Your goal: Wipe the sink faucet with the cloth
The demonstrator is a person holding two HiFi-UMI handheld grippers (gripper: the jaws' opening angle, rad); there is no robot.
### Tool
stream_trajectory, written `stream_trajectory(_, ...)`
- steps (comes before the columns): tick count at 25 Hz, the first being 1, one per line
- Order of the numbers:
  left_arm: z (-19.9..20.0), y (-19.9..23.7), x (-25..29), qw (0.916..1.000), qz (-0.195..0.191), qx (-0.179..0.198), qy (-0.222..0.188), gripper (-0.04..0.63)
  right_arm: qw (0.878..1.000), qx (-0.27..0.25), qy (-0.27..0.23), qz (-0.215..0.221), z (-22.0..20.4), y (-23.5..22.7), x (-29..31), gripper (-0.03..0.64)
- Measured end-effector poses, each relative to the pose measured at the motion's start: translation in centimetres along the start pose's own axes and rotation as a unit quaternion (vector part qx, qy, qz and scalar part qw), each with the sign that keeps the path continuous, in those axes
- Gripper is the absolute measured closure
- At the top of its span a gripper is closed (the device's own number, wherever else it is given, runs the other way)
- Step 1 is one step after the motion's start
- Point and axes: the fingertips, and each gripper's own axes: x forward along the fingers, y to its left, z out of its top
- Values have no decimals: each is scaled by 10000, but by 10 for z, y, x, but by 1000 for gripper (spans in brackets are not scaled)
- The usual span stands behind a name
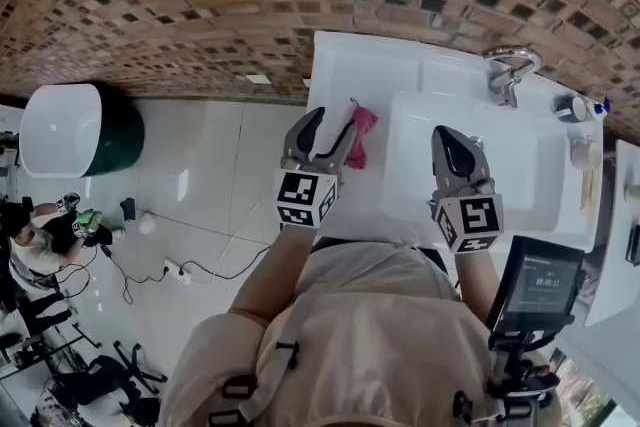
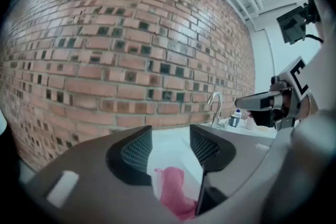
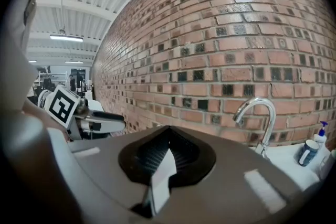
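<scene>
The likeliest failure, as I judged it, was a wipe with nothing in the jaws. The left tool [image 1: 332, 123] stood with its jaws spread, and the crumpled pink cloth [image 1: 362, 127] lay loose on the white surface [image 1: 350, 65] and not pinched. Had that tool gone on to the curved chrome sink faucet [image 1: 510, 70] as it stood, bare pads would have met the metal. A hurried pinch on a thin edge of the fabric looked risky too, since the cloth could then have slipped free on the spout and dropped into the white basin [image 1: 520, 165]. The small white bottle with a blue top [image 1: 598, 107] and the containers just beside the faucet could have been knocked over by a wide sweep. The right tool [image 1: 445, 135] had its jaws pressed together on nothing, so it offered no spare hold.

The cloth lay on the surface left of the basin, well apart from the faucet at the basin's far rim. In the left gripper view it showed low in the gap between the spread jaws, beneath them, with neither pad pressing on it. In the head view it sat just beside the left tool's inner jaw, though I could not tell whether that jaw touched it. The right tool hovered over the basin's near edge, apart from the cloth.
</scene>
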Motion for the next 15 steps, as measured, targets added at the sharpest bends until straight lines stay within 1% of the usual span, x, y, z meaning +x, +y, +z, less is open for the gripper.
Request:
stream_trajectory(3, 42, -4, -11, 9980, -128, 310, -535, 511, 9998, -114, -186, 9, 18, 6, 3, 630)
stream_trajectory(4, 53, -6, -13, 9969, -177, 373, -667, 542, 9996, -150, -234, 1, 24, 8, 4, 630)
stream_trajectory(6, 68, -11, -17, 9947, -296, 482, -857, 578, 9992, -206, -330, -42, 34, 9, 5, 630)
stream_trajectory(7, 74, -13, -18, 9936, -363, 532, -923, 592, 9990, -226, -374, -71, 38, 10, 5, 630)
stream_trajectory(10, 86, -19, -18, 9903, -527, 725, -1060, 592, 9983, -271, -492, -121, 48, 14, 6, 630)
stream_trajectory(13, 94, -20, -13, 9884, -555, 958, -1044, 592, 9974, -325, -628, -103, 56, 19, 4, 630)
stream_trajectory(15, 99, -24, -11, 9875, -623, 1014, -1034, 592, 9967, -401, -692, -120, 58, 19, 2, 630)
